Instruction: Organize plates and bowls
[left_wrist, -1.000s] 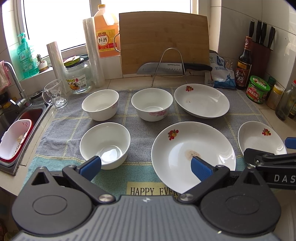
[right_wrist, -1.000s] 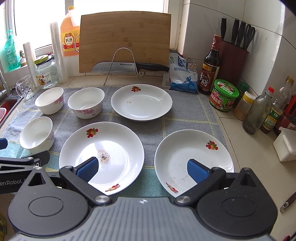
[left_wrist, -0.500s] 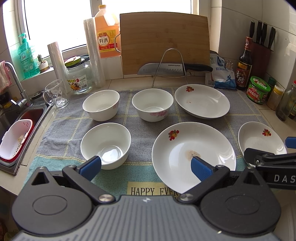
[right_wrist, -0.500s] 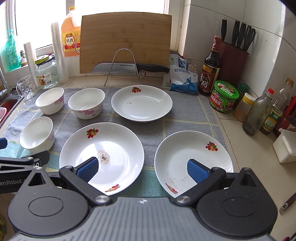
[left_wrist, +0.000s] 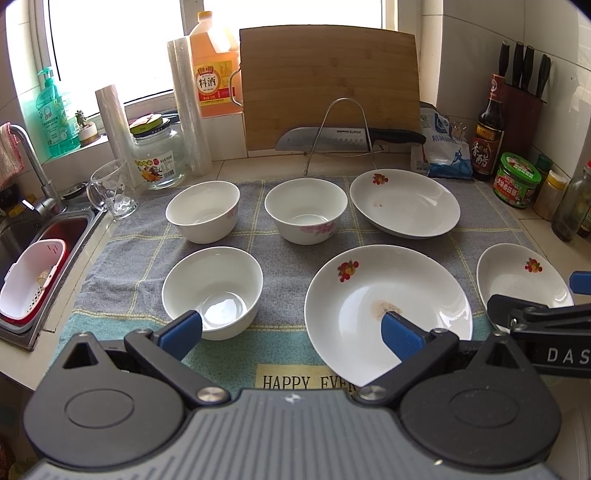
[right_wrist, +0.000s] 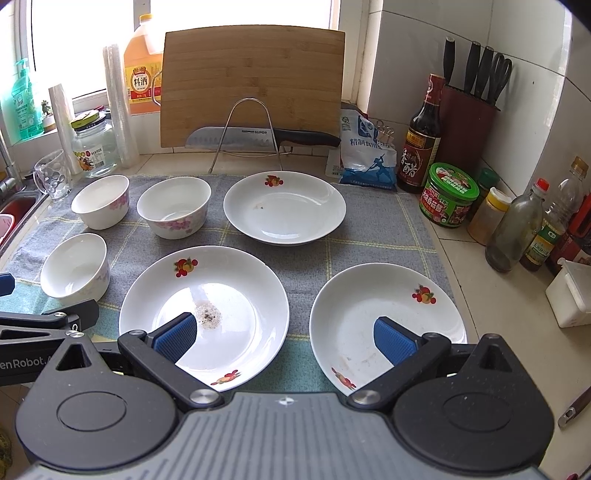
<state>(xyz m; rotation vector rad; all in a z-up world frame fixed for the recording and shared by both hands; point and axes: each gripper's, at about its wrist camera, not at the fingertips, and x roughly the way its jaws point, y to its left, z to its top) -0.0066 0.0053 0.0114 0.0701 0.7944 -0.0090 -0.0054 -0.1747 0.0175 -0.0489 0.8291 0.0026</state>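
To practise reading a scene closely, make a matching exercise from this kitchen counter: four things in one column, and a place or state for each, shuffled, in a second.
Things
1. knife
2. near middle plate
3. red-and-white basket
4. green-lidded jar

Places or states
A. in the sink
B. lying across the wire rack, in front of the cutting board
C. off the towel, beside the dark sauce bottle
D. has a speckled smear at its centre

Pairs: 1-B, 2-D, 3-A, 4-C

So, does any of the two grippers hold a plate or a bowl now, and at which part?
Nothing is held. The left gripper and the right gripper are both open, above the dishes.
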